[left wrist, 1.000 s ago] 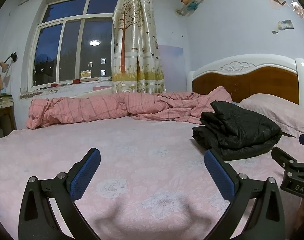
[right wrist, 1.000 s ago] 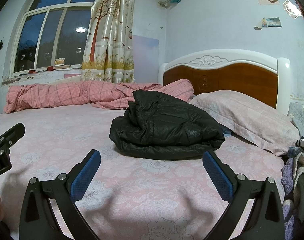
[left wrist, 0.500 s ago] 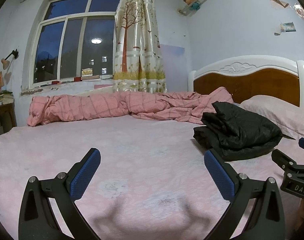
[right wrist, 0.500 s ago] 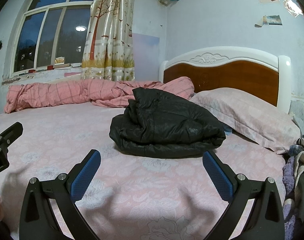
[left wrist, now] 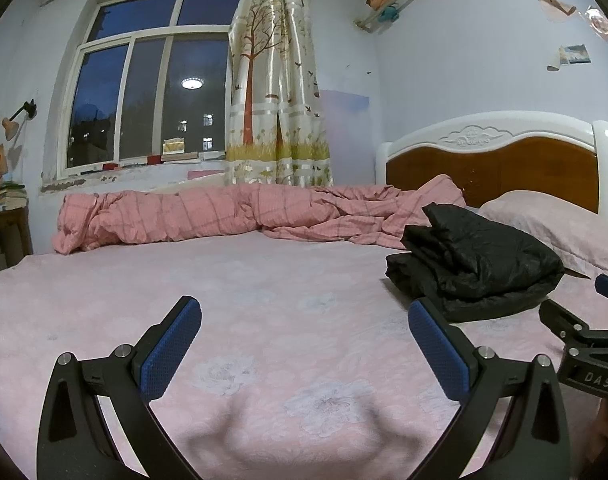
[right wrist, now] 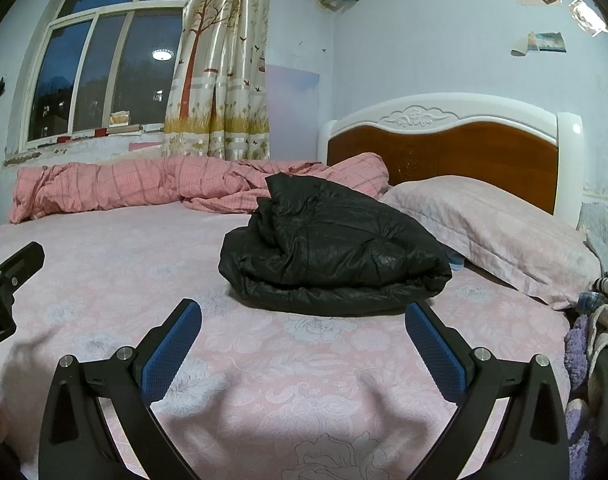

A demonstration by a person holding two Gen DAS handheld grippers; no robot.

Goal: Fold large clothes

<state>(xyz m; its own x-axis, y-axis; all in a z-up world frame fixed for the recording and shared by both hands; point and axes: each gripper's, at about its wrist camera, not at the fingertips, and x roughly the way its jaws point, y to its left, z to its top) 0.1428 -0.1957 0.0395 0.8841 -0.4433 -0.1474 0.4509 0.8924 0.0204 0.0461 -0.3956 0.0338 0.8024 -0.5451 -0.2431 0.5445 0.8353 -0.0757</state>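
I hold my left gripper (left wrist: 304, 344) and my right gripper (right wrist: 303, 342) low over the bed sheet (left wrist: 264, 280), both with jaws spread wide and nothing between the blue pads, because, as I judge it, the one garment in reach is already dealt with: a single black puffer jacket (right wrist: 332, 264) lies folded into a thick bundle on the sheet, just in front of the pillow (right wrist: 492, 228) and beside the rumpled pink checked duvet (left wrist: 224, 212) pushed to the window side. The bundle sits ahead of my right gripper and off to the right of my left one, apart from both, so neither tool touches it. The padding looks springy, and its upper layer rises in a loose peak, so I think it may want a press to stay flat. Counting: two grippers, one jacket, one pillow, one duvet, one headboard (right wrist: 456, 140), one curtain (left wrist: 278, 92). At my far right more clothing (right wrist: 596, 320) is heaped at the bed's edge; how many pieces I cannot tell. I guess the next garment comes from there, which would explain why the middle of the sheet lies bare.
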